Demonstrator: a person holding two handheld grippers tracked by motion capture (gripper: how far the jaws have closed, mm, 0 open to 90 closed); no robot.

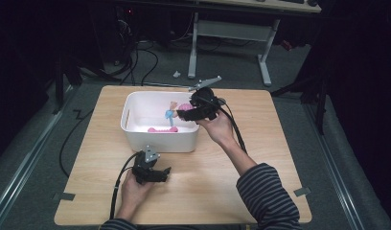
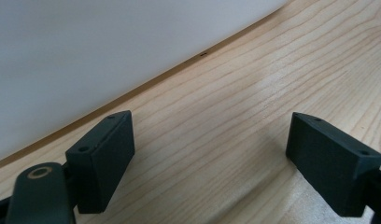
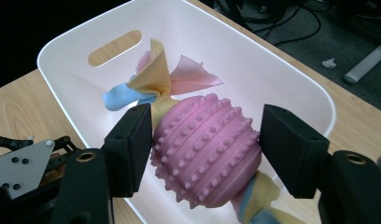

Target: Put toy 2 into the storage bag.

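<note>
White bin (image 1: 136,136) holds a pink toy (image 1: 162,130); right gripper (image 3: 205,149) jaws clamp a knobbly ball (image 3: 207,151) above it.

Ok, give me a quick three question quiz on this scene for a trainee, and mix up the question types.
1. True or false: the right gripper is closed on the pink studded ball toy.
2. Multiple choice: what does that toy hang over? A) bare tabletop B) the white bin C) the floor
3. Fill in: the left gripper rests on the wooden table with its jaws ____.

Key: 1 true; 2 B; 3 open, nothing between them.
</note>
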